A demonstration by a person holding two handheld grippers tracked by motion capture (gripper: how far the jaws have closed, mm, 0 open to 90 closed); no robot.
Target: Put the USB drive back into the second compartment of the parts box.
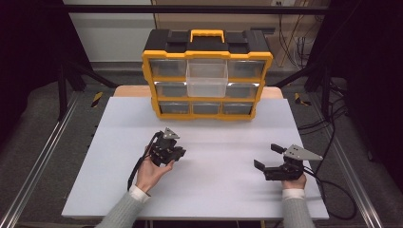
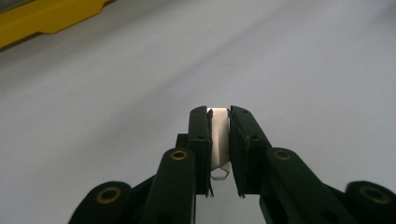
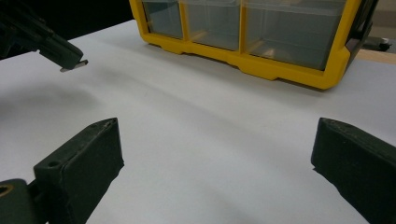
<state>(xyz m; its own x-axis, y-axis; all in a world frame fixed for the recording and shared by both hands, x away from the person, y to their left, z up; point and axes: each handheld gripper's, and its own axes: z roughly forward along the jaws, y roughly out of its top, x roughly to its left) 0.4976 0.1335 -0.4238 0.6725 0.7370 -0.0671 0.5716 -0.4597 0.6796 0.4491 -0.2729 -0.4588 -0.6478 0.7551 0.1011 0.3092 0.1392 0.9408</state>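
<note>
The left gripper pinches a small metal plate above the white table, the right gripper rests spread wide and holds nothing, and beyond open tabletop the yellow drawer cabinet has one clear drawer pulled out.

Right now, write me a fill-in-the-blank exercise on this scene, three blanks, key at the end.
1. The left gripper is shut on a small flat ____ piece.
2. The right gripper has its jaws ____ above the white table.
3. One clear drawer of the yellow and black organiser sticks out in its ____ column.

Missing words: metal; open; middle
</note>
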